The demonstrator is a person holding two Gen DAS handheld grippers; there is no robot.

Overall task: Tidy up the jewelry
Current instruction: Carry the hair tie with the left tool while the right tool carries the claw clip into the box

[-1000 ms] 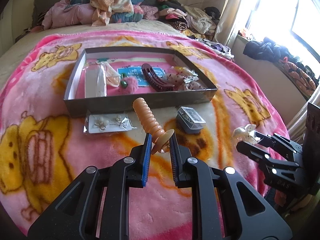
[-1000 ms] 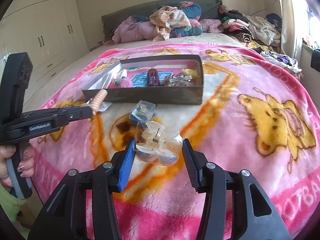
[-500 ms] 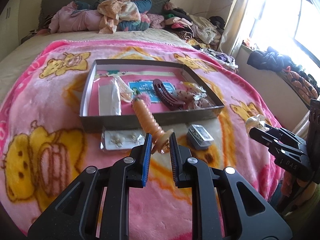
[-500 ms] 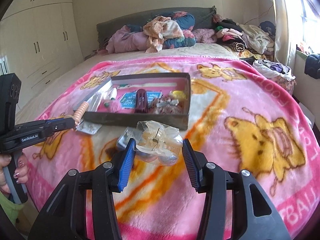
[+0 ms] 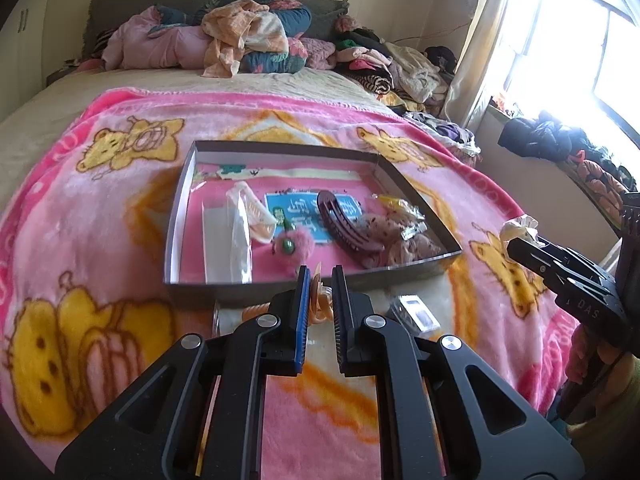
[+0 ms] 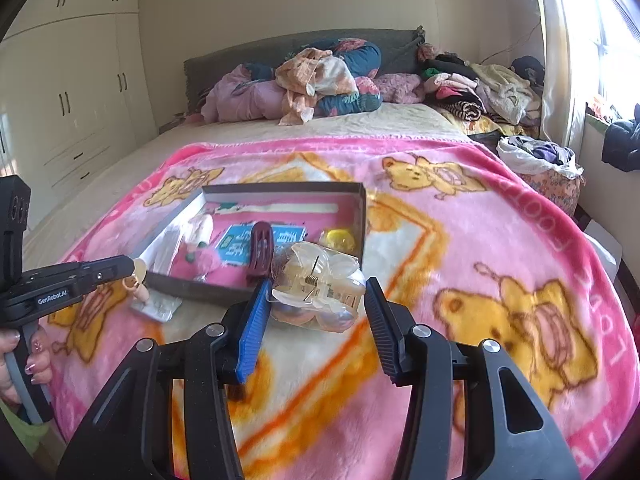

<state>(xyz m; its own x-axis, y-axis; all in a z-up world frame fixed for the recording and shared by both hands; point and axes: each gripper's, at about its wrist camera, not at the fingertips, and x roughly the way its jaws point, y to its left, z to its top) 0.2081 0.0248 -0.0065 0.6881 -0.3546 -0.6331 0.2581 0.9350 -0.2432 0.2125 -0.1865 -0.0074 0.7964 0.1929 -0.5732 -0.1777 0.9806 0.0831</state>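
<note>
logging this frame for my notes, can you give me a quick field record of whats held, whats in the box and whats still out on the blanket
left gripper: shut on orange ribbed hair clip
right gripper: shut on clear claw clip
grey box: open, on pink blanket
in box: maroon hair clip, pink fluffy piece, clear packets
outside box, near side: small clear case, flat packet

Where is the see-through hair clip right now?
The clear hair clip sits between the right tool's fingers, in front of the gray box.
</note>
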